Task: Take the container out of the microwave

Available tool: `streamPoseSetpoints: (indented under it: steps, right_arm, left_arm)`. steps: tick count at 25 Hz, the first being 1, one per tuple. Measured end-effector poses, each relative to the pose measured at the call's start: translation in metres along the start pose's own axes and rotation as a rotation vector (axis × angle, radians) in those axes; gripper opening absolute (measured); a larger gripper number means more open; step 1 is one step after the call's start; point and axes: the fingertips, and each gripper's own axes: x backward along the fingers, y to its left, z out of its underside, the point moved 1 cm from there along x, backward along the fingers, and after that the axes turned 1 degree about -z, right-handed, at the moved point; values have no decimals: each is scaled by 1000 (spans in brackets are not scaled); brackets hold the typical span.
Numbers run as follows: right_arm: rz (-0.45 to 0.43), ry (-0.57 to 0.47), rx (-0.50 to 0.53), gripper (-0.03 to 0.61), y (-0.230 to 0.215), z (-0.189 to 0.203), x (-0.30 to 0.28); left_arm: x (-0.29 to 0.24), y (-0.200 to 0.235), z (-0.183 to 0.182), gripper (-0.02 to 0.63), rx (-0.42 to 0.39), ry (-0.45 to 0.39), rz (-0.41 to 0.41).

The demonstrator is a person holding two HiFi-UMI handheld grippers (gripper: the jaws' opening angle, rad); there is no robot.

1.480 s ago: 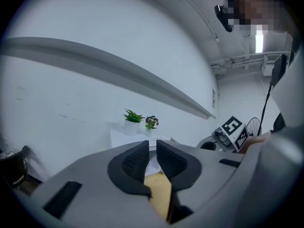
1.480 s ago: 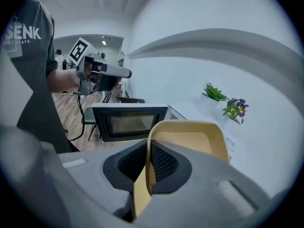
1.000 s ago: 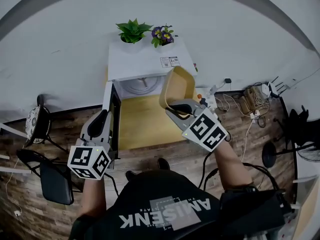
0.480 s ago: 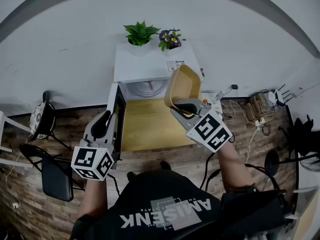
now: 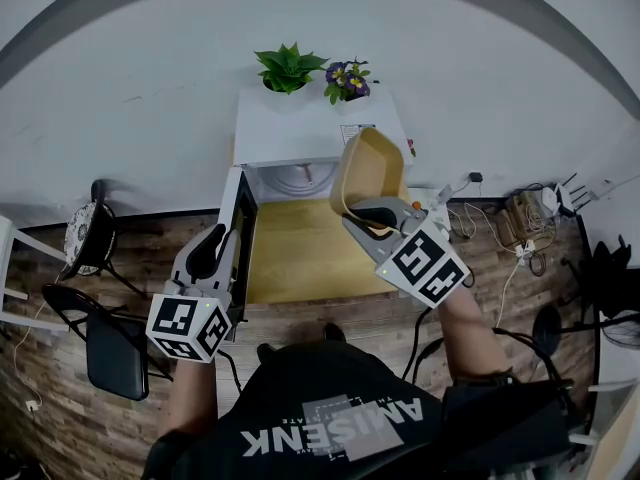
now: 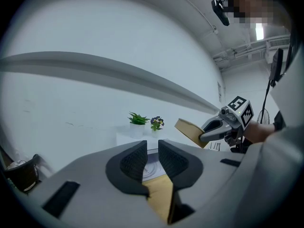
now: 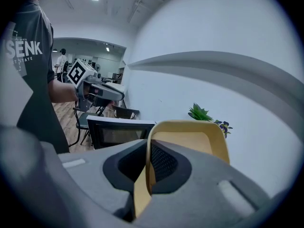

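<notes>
**Student:** At the far left, what is the left gripper [image 5: 214, 240] for?

**Instructor:** It hangs just beside the black-framed microwave door [image 5: 243, 236], which is swung out to the left. Its own view shows the jaws a narrow gap apart, with nothing between the pads. Its position suggests it is guarding the door against swinging back, not gripping it.

**Student:** And the middle of the figure?

**Instructor:** The white box-shaped microwave [image 5: 310, 123] stands at the back of a pale wooden table top [image 5: 290, 258]. Its cavity is open, and only the round glass turntable [image 5: 298, 173] shows inside. The task's object is therefore already out of the oven.

**Student:** Where is it, then?

**Instructor:** The tan plastic container [image 5: 365, 168] is in the air in front of the right side of the cavity mouth, above the table top and touching neither. It is tipped steeply on edge, with its hollow turned to the left.

**Student:** Why tipped?

**Instructor:** The right gripper [image 5: 368, 211] clamps a single side wall: one jaw is inside the hollow and one outside, closed on the thin rim. A grip on one wall probably lets the body swing with the wrist. Setting it down would call for levelling it first, and a thin wall held this way could slip.
</notes>
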Motion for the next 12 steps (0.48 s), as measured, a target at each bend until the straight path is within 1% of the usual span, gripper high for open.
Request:
streamPoseSetpoints:
  steps: [12]
  right_arm:
    - [-12,-7,-13,17,0,0,0]
  left_arm:
    - [0,-1,1,71,12,-8,6]
